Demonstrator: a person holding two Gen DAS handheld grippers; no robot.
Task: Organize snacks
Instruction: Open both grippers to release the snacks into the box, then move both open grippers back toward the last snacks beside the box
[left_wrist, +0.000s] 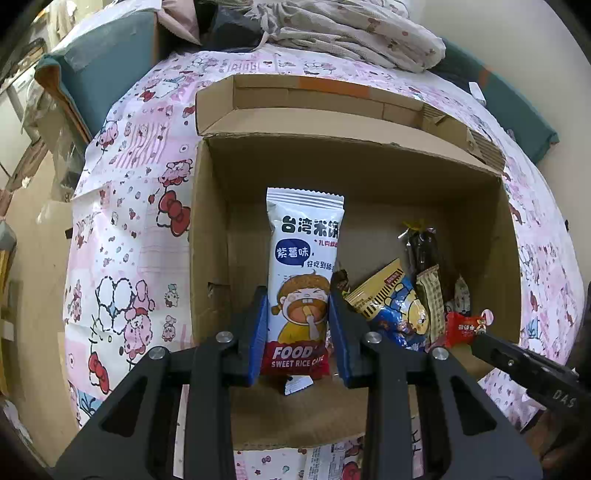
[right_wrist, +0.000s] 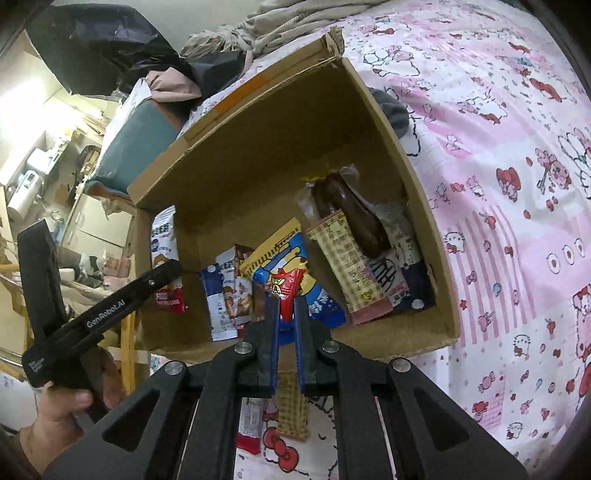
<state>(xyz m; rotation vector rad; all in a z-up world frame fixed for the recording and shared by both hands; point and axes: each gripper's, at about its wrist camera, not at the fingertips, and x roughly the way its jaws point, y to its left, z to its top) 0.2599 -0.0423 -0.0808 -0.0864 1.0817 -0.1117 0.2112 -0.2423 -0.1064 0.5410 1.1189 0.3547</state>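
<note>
My left gripper (left_wrist: 295, 325) clamps the lower end of a white rice-cake packet with a red base (left_wrist: 301, 280), upright inside the open brown cardboard box (left_wrist: 207, 221). My right gripper (right_wrist: 286, 314) pinches a small red candy wrapper (right_wrist: 288, 295) over the heap of wrappers. Beyond, a dark brown sausage-shaped snack in clear film (right_wrist: 347, 218) leans against the box wall. The pink cartoon-print cloth (right_wrist: 498, 184) lies underneath.

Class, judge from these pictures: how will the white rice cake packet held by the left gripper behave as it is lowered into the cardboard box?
The rice cake packet stands straight above the left gripper, so it is probably fairly stiff. Its glossy wrapper could slip between the pads. Tall and narrow, it will likely tip over once released in the cardboard box.
</note>
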